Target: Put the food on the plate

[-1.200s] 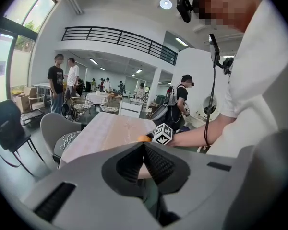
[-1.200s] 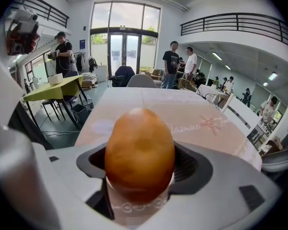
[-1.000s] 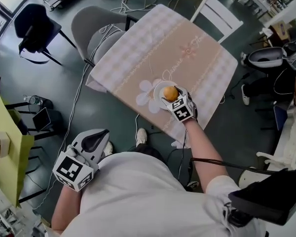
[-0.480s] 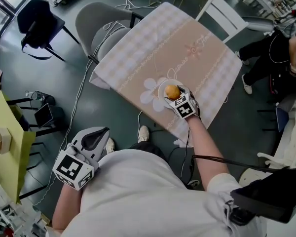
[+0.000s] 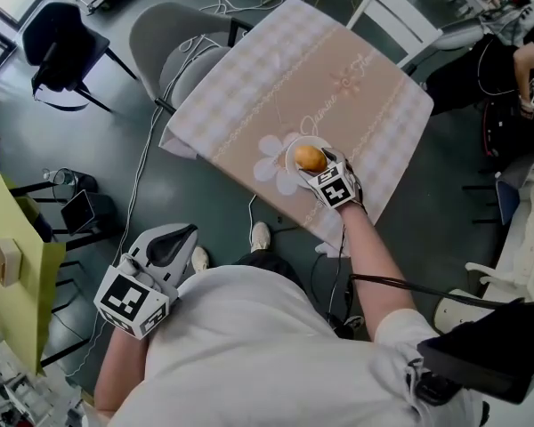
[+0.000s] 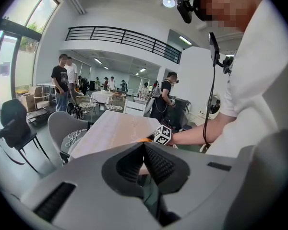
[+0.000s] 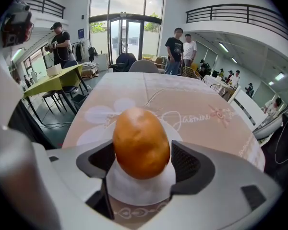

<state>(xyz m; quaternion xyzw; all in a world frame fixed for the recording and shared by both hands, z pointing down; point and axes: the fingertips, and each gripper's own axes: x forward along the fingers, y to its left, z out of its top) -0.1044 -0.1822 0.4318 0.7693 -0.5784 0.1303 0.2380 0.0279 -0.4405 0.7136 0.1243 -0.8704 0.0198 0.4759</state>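
A table under a beige tablecloth [image 5: 338, 87] with white flower prints fills the upper middle of the head view, in an open hall. The golden-brown, egg-shaped piece of food [image 7: 141, 143] stands upright over the white plate [image 7: 139, 193] near the cloth's lower edge, with the right gripper [image 5: 319, 169] clamped on its two sides. The left gripper [image 6: 145, 159] hangs at lower left, well apart from the table, its jaws pressed together on nothing. A grey chair [image 5: 173, 38] stands at upper left.

Dark floor [image 5: 89, 149] all round — grey chair [image 5: 160, 34] and white chair [image 5: 402, 20] at the table [image 5: 338, 69], tall windows [image 7: 127, 32] bright — balcony rail [image 6: 125, 36] above.
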